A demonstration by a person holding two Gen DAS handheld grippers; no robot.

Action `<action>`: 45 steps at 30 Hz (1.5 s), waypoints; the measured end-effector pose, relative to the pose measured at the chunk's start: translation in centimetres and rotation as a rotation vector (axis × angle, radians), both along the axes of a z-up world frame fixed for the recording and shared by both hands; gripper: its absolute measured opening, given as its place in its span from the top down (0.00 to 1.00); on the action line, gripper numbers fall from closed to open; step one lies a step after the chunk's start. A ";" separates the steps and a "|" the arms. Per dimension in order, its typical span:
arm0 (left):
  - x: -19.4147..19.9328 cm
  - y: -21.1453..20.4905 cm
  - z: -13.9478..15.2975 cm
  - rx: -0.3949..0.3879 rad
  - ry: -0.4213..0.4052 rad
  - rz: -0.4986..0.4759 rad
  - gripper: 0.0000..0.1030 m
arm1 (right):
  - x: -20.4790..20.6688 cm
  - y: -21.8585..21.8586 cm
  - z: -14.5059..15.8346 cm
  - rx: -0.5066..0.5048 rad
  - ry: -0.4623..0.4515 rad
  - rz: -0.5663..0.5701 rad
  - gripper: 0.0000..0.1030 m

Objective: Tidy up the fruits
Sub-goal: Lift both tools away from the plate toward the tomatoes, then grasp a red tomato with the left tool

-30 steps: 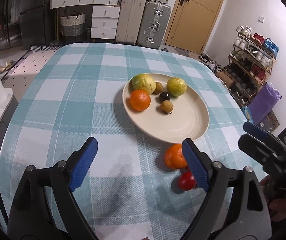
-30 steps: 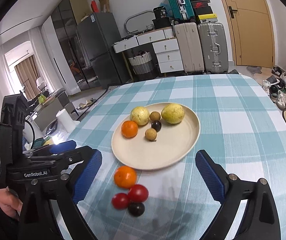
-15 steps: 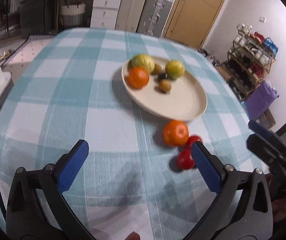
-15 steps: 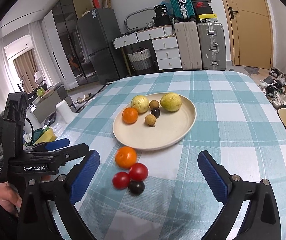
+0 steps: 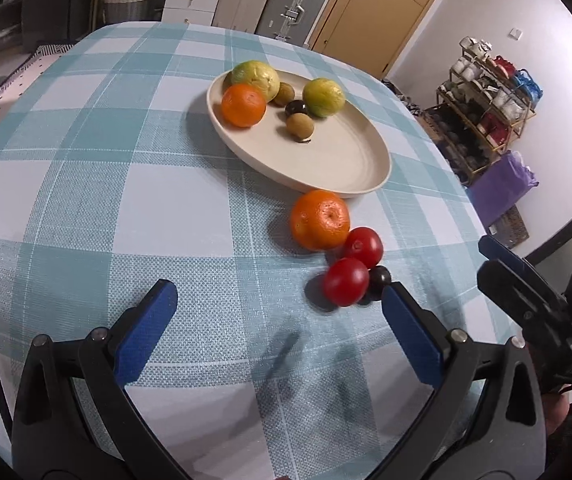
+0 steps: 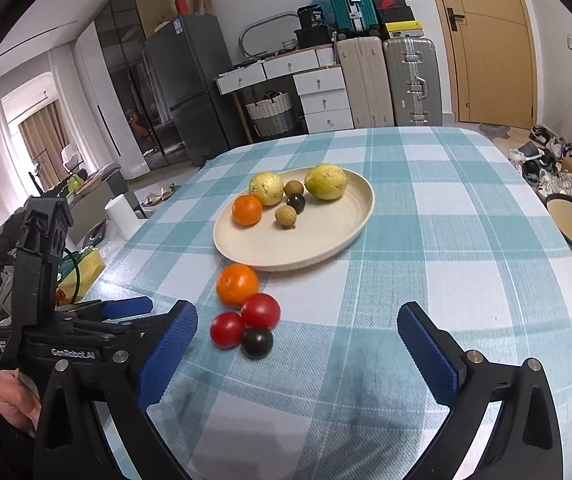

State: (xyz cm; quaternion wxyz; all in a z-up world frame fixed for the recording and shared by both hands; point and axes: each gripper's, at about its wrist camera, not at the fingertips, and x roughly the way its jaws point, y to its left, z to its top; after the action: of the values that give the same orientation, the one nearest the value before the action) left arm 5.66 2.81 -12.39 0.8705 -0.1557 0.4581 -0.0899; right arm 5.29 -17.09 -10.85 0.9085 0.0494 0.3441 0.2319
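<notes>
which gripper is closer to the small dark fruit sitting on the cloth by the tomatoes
Left, narrowly. The dark fruit sits just off the left gripper's right fingertip, beside two tomatoes. The right gripper is open, with the fruit just ahead between its fingers, nearer the left one.

The left gripper (image 5: 274,308) has matte black triangular arms with cut-out windows, silver screws and ribbed blue pads (image 5: 146,328). The right gripper (image 6: 298,340) matches it. At lower left of the right wrist view, white "GenRobot.AI" lettering marks the black housing, above bare skin of a hand (image 6: 14,400).
</notes>
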 end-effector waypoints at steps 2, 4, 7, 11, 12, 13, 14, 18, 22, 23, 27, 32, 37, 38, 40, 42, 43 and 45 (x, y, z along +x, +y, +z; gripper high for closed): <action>0.2 -0.2 -0.2 -0.003 0.001 -0.009 0.01 | -0.1 -0.2 -0.3 0.002 0.006 -0.007 0.01; 0.2 -0.4 -0.3 -0.013 -0.002 -0.018 0.01 | -0.1 -0.4 -0.5 0.004 0.013 -0.011 0.01; 0.4 -0.9 -0.3 -0.014 -0.010 -0.042 0.02 | 0.1 -0.8 -0.9 0.025 0.028 -0.014 0.01; 0.7 -1.8 -0.5 -0.008 -0.017 -0.077 0.04 | 0.1 -1.1 -1.2 0.037 0.036 -0.022 0.01; 0.8 -1.9 -0.6 -0.008 -0.016 -0.083 0.06 | 0.2 -1.2 -1.3 0.038 0.037 -0.022 0.01; 0.9 -2.1 -0.6 -0.011 -0.016 -0.091 0.08 | 0.2 -1.3 -1.4 0.039 0.038 -0.023 0.01; 1.0 -2.3 -0.7 -0.013 -0.014 -0.099 0.12 | 0.3 -1.3 -1.5 0.041 0.040 -0.023 0.01; 1.4 -2.8 -0.7 -0.010 -0.021 -0.129 0.22 | 0.5 -1.7 -1.7 0.047 0.045 -0.025 0.01; 1.5 -3.0 -0.7 -0.026 -0.022 -0.159 0.42 | 0.7 -2.0 -2.0 0.056 0.053 -0.026 0.01; 1.5 -3.0 -0.8 -0.029 -0.021 -0.165 0.48 | 0.8 -2.1 -2.1 0.059 0.057 -0.026 0.01; 1.5 -3.1 -0.7 -0.040 -0.034 -0.199 0.65 | 1.1 -2.2 -2.2 0.067 0.063 -0.023 0.01; 1.5 -3.3 -0.6 -0.046 -0.049 -0.243 0.77 | 1.3 -2.0 -2.3 0.064 0.067 -0.012 0.01; 1.4 -2.3 -0.5 -0.070 -0.050 -0.236 0.78 | 1.6 -1.7 -2.4 0.068 0.075 0.010 0.01; 1.3 -2.2 -0.4 -0.073 -0.051 -0.236 0.79 | 1.6 -1.6 -2.4 0.070 0.077 0.014 0.01; 1.2 -1.6 -0.3 -0.084 -0.055 -0.232 0.80 | 1.8 -1.5 -2.4 0.077 0.082 0.025 0.01; 1.0 -1.0 -0.2 -0.102 -0.057 -0.226 0.82 | 2.0 -1.3 -2.5 0.088 0.088 0.037 0.01; 1.0 -0.7 -0.1 -0.110 -0.060 -0.225 0.82 | 2.1 -1.2 -2.5 0.093 0.090 0.043 0.01; 0.9 -0.2 -0.1 -0.121 -0.063 -0.223 0.82 | 2.2 -0.8 -2.5 0.092 0.094 0.051 0.01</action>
State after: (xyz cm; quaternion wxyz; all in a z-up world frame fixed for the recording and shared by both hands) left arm 6.58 2.61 -12.44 0.8580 -0.1532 0.4389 -0.2185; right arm 7.50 -17.88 -13.39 0.8820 0.0932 0.3764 0.2679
